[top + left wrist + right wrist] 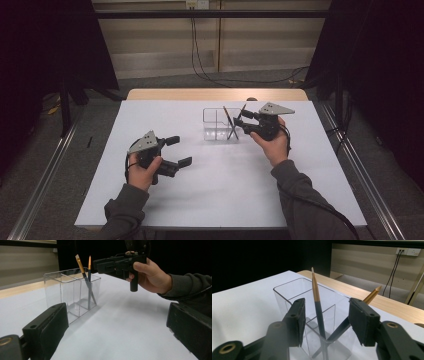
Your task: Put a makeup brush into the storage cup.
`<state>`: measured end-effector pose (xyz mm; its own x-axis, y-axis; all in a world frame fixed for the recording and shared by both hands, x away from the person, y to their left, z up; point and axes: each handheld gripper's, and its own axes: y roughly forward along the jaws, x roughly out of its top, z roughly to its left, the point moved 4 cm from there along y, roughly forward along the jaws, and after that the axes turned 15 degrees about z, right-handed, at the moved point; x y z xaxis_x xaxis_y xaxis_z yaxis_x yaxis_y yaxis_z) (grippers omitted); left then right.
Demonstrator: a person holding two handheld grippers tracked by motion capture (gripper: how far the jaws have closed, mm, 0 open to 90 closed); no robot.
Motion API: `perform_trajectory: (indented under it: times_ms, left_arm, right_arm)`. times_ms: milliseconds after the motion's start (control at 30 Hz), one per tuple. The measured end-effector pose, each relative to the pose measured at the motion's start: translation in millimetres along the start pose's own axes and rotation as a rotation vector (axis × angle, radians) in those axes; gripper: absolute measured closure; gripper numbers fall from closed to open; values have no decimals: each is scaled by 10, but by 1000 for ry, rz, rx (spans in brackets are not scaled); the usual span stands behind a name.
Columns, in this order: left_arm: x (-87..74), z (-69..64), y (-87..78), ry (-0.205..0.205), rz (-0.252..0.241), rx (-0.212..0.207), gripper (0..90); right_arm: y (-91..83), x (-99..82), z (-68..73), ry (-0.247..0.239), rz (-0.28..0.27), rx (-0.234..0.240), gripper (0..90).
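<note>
A clear plastic organiser [214, 125] with several compartments stands at the back middle of the white table [220, 190]. Two dark-handled brushes with gold ferrules lean crossed in its right end: a flat-tipped brush [315, 293] and a pointed brush [372, 295]. My right gripper [243, 118] hovers at that end, open, with the flat-tipped brush standing free between its pads [299, 315]. My left gripper [178, 151] is held low over the table's left part, open and empty, pointing towards the organiser [72, 295].
A wooden strip [215, 94] edges the table's far side. Beyond it, black cables [200, 60] run down the wall and across the floor. Metal rails [45, 180] flank the table on both sides. White tabletop spreads between the two hands.
</note>
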<state>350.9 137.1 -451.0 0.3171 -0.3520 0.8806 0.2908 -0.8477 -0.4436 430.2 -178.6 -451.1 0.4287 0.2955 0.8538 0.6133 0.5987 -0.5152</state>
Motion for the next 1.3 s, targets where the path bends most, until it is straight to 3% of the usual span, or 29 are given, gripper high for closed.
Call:
perform_trajectory:
  times_ms: [533,967,1300]
  left_arm:
    - [-29,29,-7,5,5,-2,37]
    - [-37,22,-32,-3,-3,-1,37]
    - [-39,21,-36,1,0,1,37]
  right_arm:
    - [12,-17,22,23,7,18,266]
    - [6,1,48,41,12,-1,22]
    - [-30,-11,39,52,20,1,0]
